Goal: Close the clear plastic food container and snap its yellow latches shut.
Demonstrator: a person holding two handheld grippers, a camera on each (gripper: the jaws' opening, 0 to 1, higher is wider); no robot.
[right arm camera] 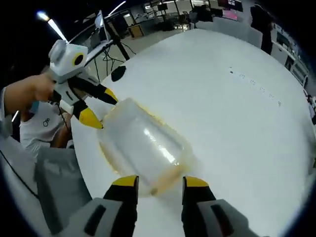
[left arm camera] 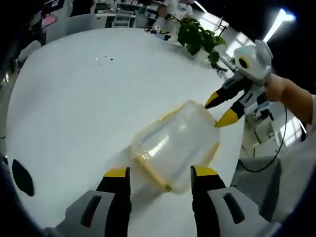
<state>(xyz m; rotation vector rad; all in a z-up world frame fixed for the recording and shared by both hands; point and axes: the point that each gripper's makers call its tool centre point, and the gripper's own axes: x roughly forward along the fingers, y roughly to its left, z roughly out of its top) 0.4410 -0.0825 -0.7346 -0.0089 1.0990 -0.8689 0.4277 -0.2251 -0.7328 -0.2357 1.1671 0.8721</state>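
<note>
Now at the latching step: clear container (left arm camera: 174, 148) lies on the white table (left arm camera: 74, 108), lid apparently on, left gripper (left arm camera: 161, 174) and right gripper (right arm camera: 159, 181) both open, straddling opposite ends, gripping nothing; next, press each yellow latch (left arm camera: 150, 172) shut.

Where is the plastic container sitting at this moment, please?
The container lies on the white table near its edge, between the two grippers: left gripper at one end, right gripper at the other.
</note>
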